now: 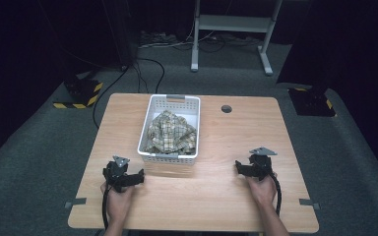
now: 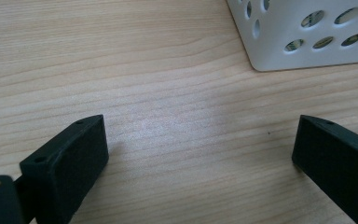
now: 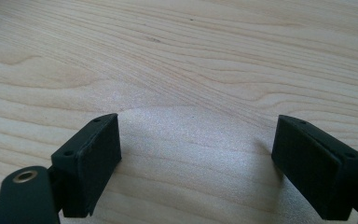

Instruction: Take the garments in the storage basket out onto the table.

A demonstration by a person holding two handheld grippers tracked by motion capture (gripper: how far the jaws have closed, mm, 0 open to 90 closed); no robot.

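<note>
Crumpled plaid cloth (image 1: 171, 131), perforated white basket (image 1: 169, 156)

the high view is dim around its edges: the upper left and upper right of the frame sink into near black, while the tabletop (image 1: 226, 142) in the middle is evenly lit from above. it is soft and slightly grainy. in both gripper views the wood is bright, with a pale sheen at centre frame and soft shadows beside the jaws. the jaws at the bottom corners are slightly out of focus.
</note>
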